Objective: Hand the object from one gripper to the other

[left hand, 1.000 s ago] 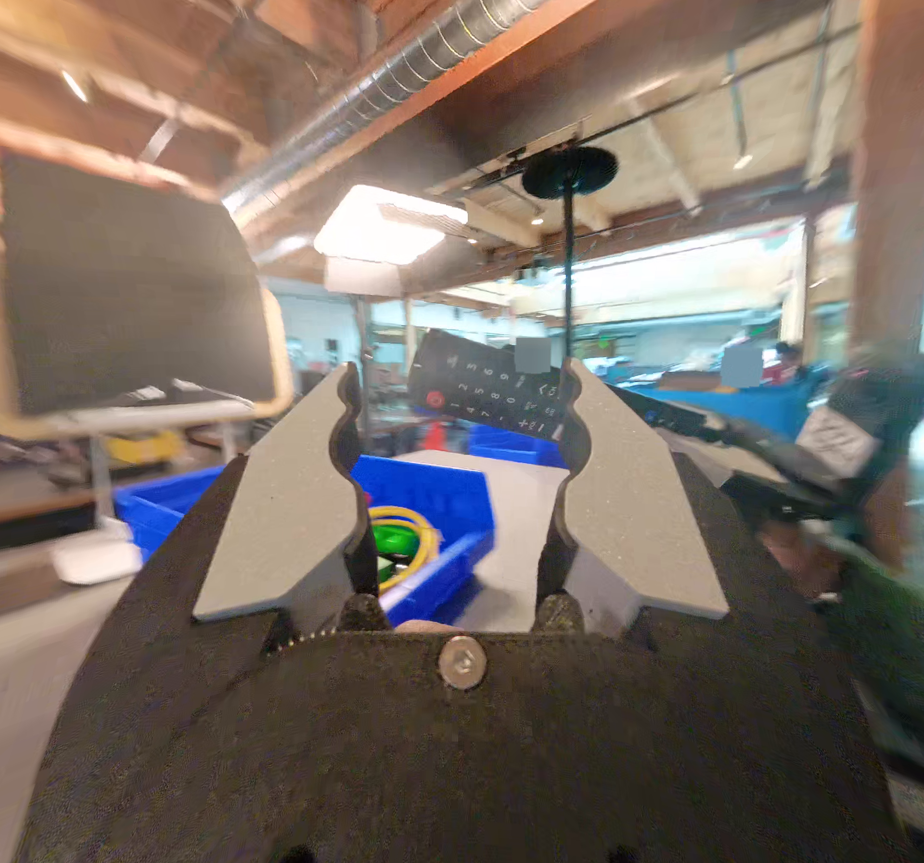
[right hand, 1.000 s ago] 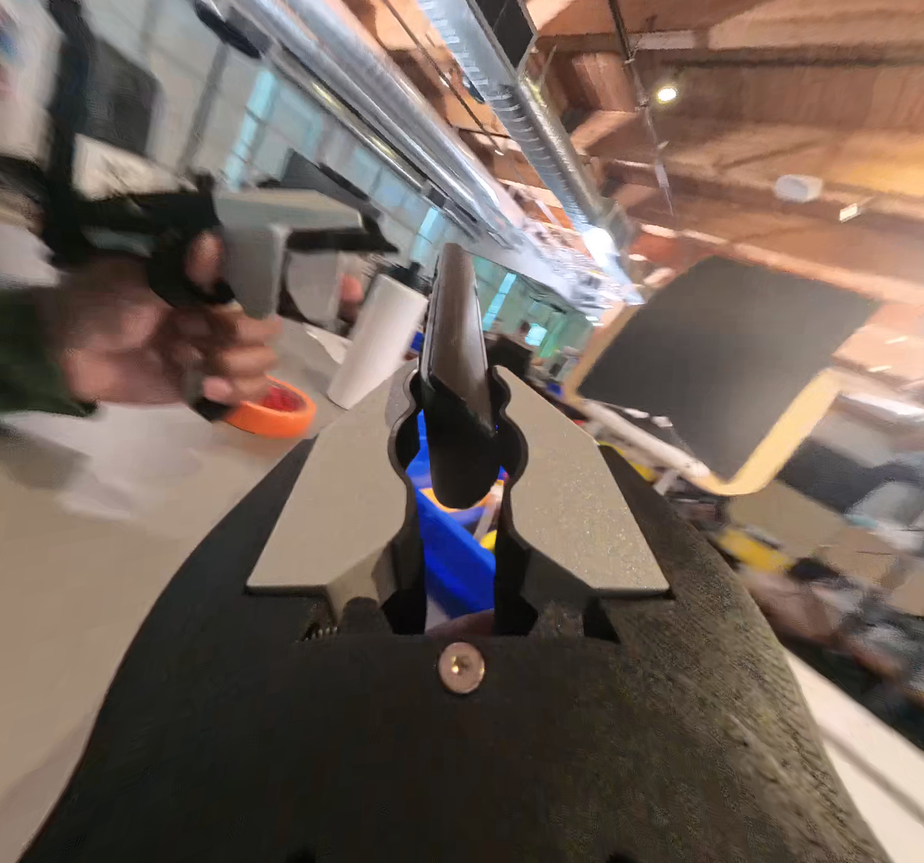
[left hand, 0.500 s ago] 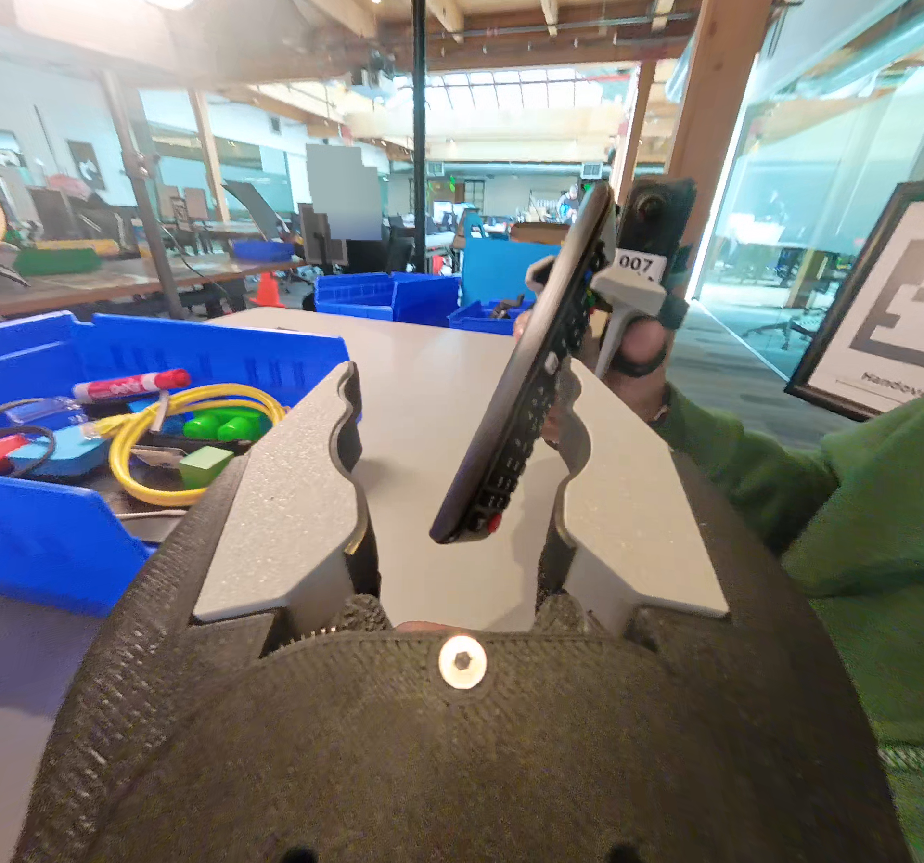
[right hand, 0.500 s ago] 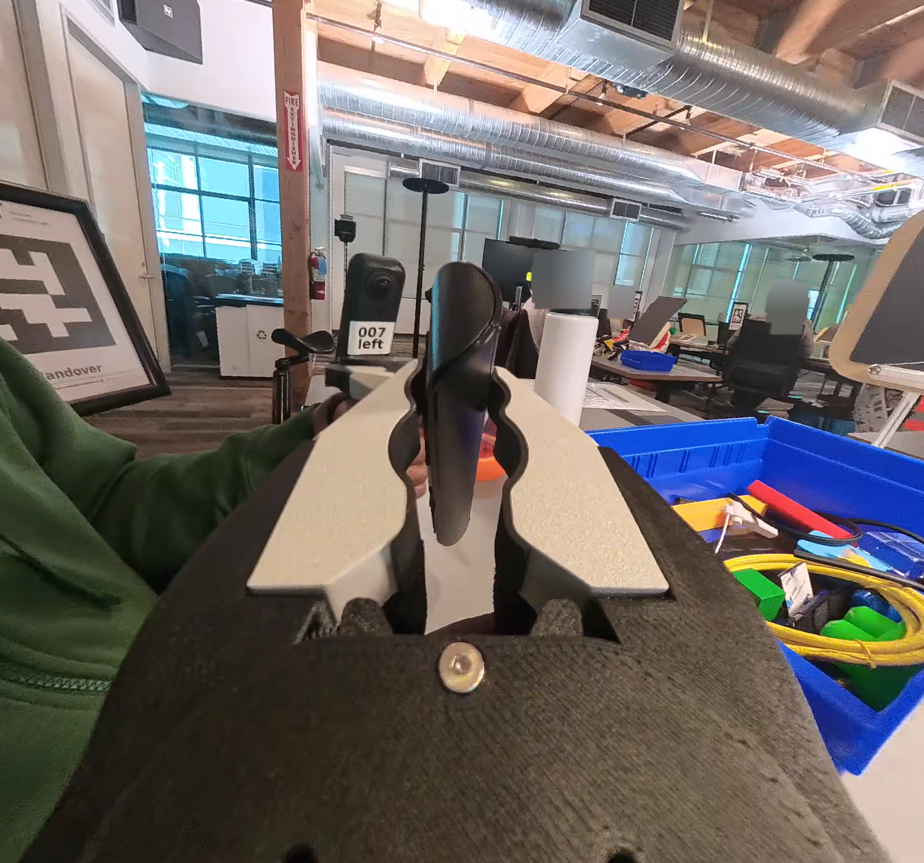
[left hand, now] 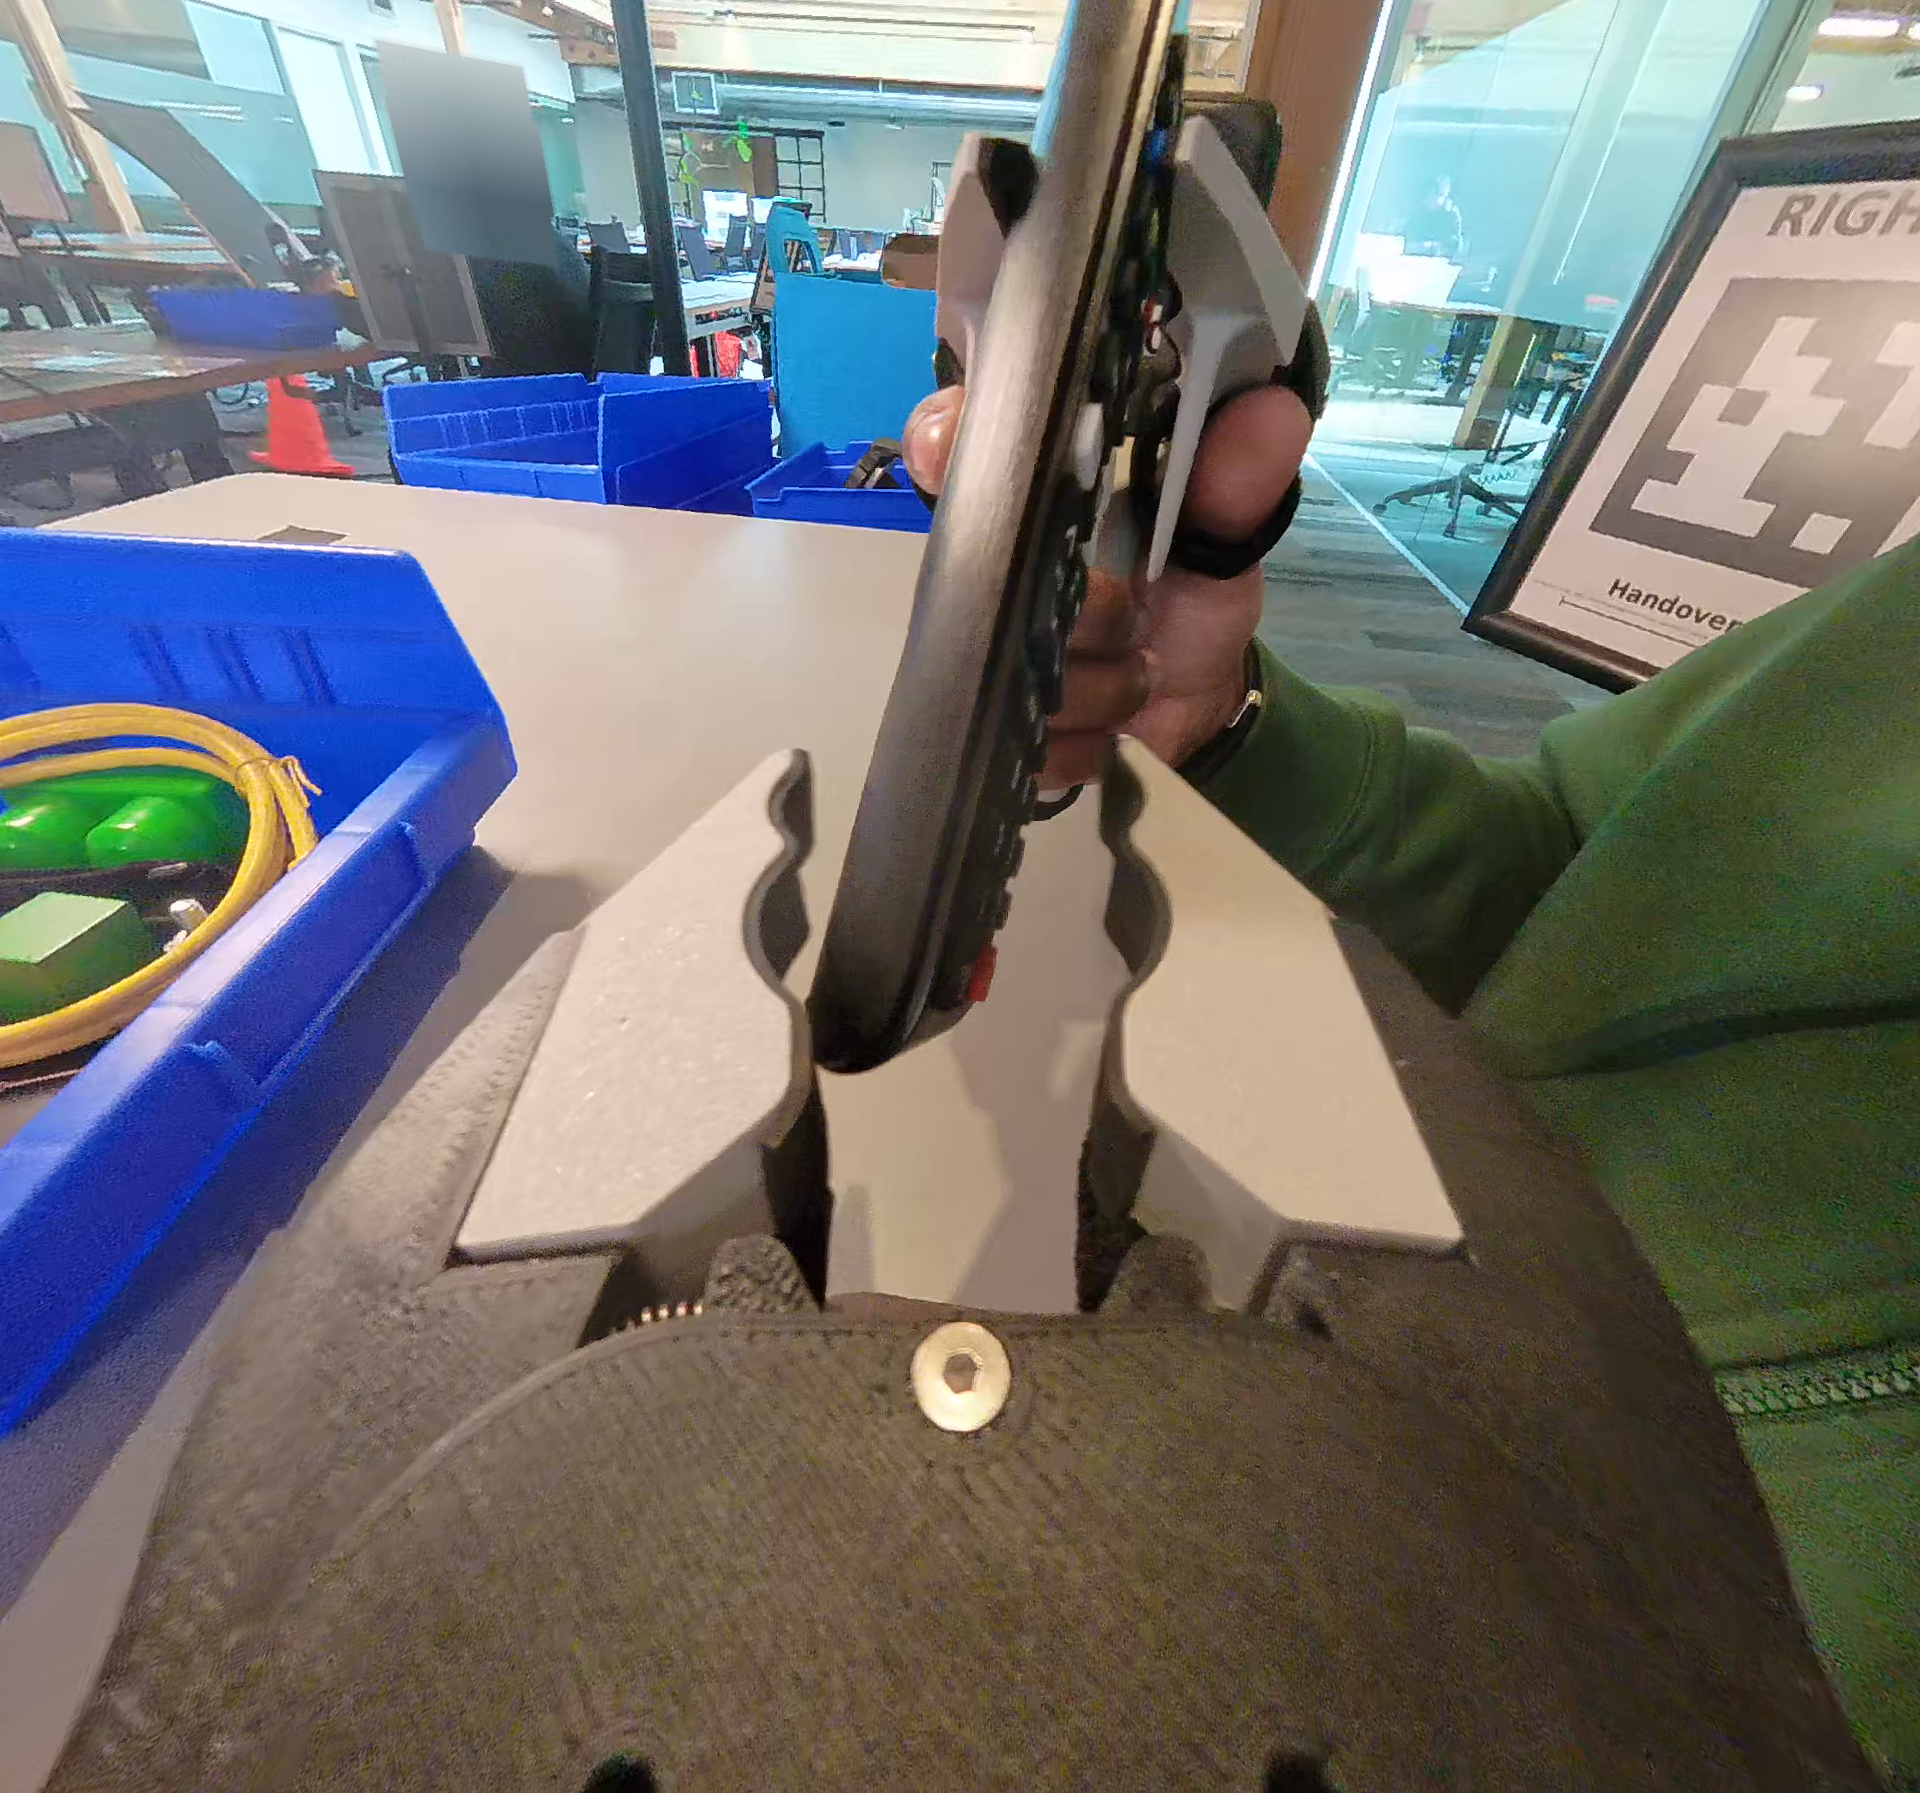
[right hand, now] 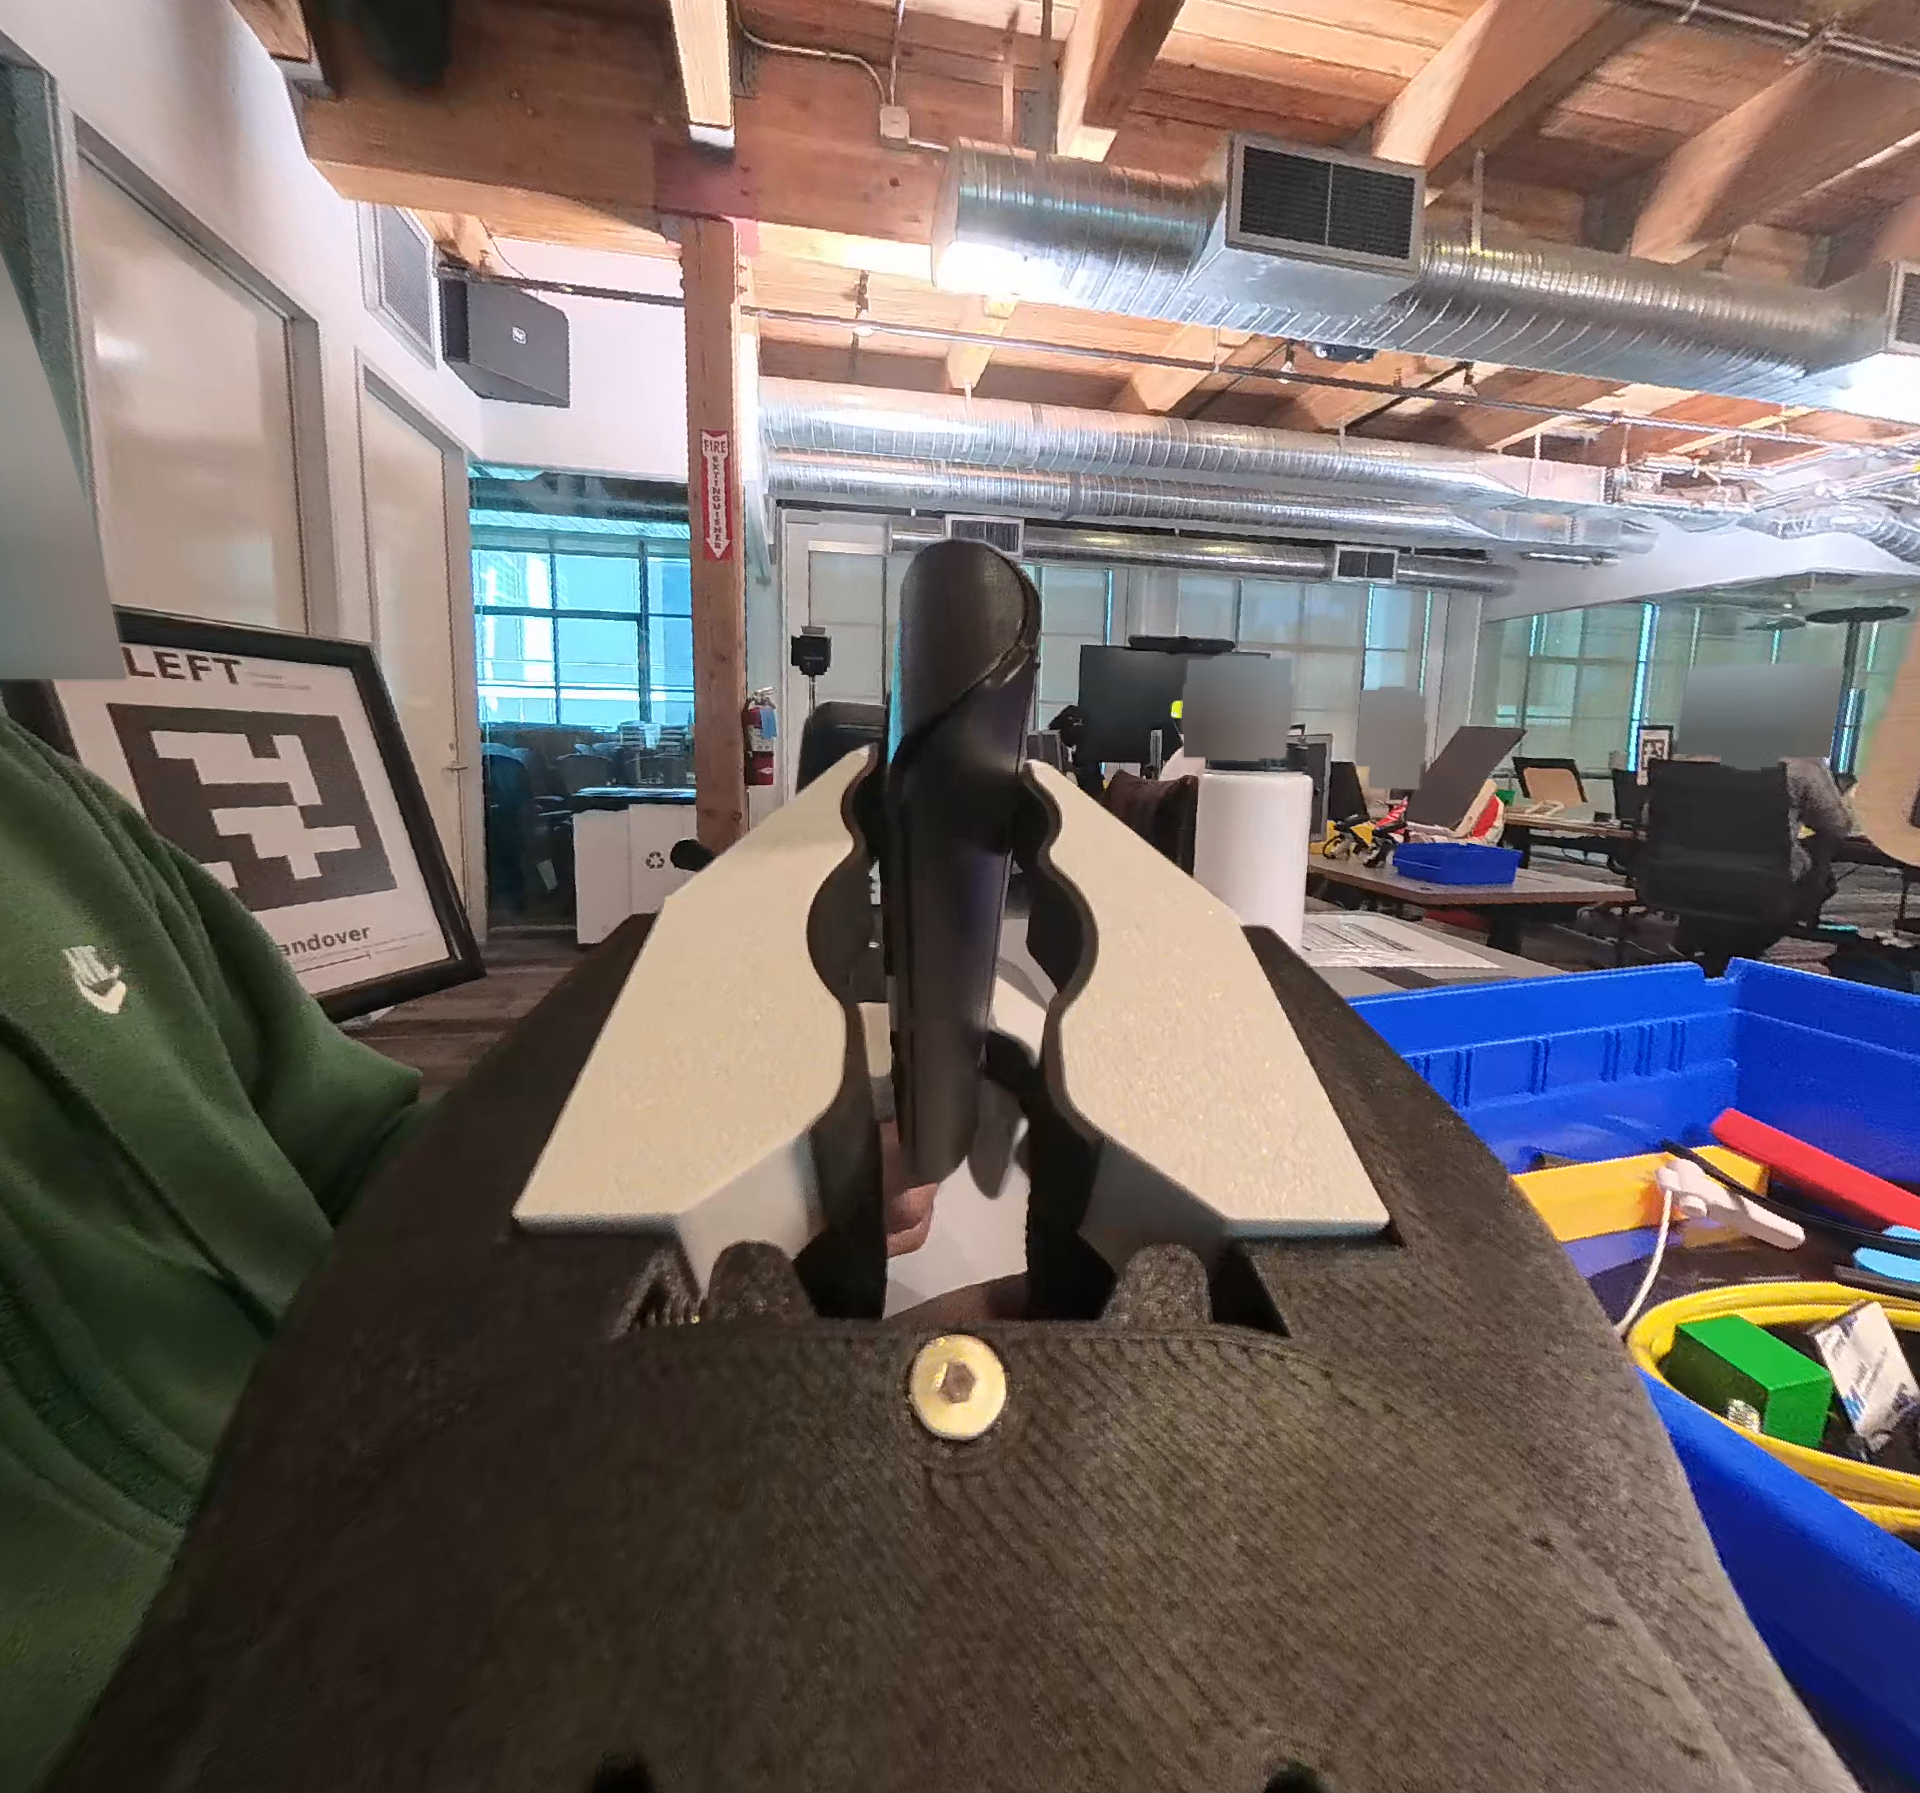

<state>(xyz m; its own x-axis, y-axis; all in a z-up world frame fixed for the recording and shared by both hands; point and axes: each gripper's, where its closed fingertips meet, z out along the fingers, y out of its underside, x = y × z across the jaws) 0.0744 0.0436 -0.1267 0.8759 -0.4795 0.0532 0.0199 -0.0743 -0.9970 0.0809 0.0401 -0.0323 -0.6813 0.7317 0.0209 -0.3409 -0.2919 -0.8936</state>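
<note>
So the remote (left hand: pixel 1023 538) is clamped edge-on in the right gripper (right hand: pixel 945 922), long axis running straight out along its fingers. Its free end is already poked down between the fingers of the left gripper (left hand: pixel 951 922), which is spread wide around it. The tip is pressed up near the left-hand finger (left hand: pixel 665 1016), with a clear gap to the other one. Looks like closing is all that's needed, though the remote would probably get nudged sideways first.

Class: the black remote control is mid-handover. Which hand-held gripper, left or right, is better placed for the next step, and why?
Left. The left hand-held gripper is open around the black remote control's lower end; the right hand-held gripper already clamps it.
</note>
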